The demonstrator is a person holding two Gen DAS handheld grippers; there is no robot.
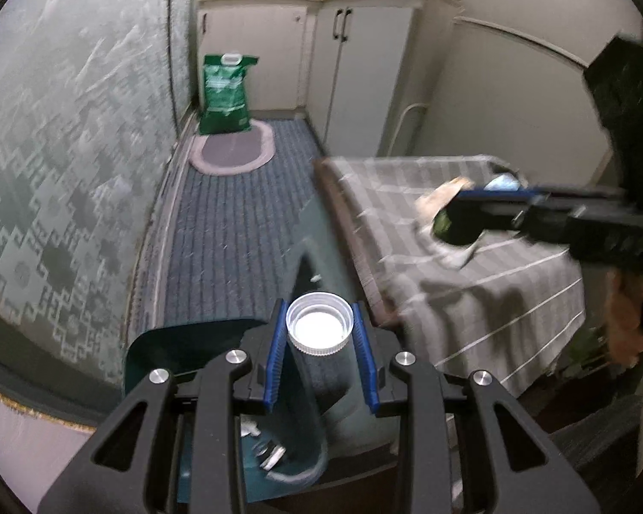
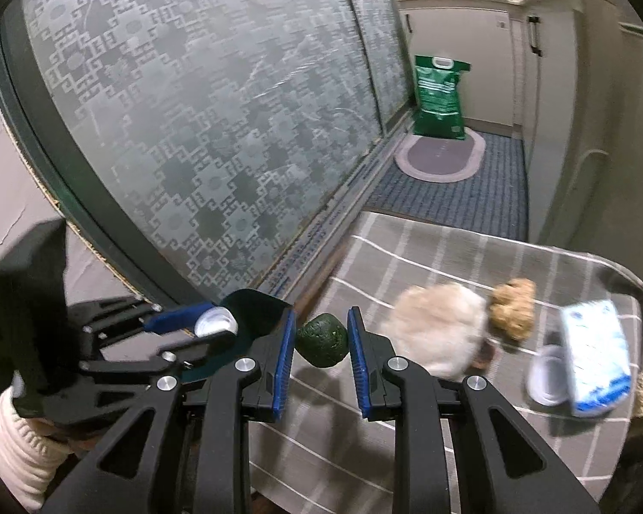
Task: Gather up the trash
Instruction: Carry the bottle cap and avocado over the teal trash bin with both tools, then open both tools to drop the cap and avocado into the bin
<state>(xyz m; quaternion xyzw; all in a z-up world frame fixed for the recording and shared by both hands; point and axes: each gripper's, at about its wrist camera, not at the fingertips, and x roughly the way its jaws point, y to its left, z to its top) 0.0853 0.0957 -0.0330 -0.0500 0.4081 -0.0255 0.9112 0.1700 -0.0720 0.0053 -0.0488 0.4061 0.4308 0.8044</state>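
Note:
My left gripper [image 1: 320,336] is shut on a white ridged cap [image 1: 320,327]; a clear tube seems to run down from the cap. Under it sits a dark teal bin [image 1: 171,347] with scraps inside. My right gripper [image 2: 321,342] is shut on a dark green crumpled ball [image 2: 321,340], above the near edge of the table's grey checked cloth [image 2: 407,449]. On the cloth lie a white crumpled paper [image 2: 439,327], a brown wad [image 2: 514,308], a blue-and-white packet [image 2: 596,360] and a white lid [image 2: 546,379]. The left gripper [image 2: 210,327] shows at the left of the right wrist view.
A patterned frosted glass door [image 2: 193,128] runs along the left. Beyond the table lie a striped rug [image 1: 235,222], an oval mat [image 1: 231,150] and a green bag [image 1: 227,94] before white cabinets [image 1: 356,77]. A hand in a cream sleeve [image 2: 17,449] holds the left gripper.

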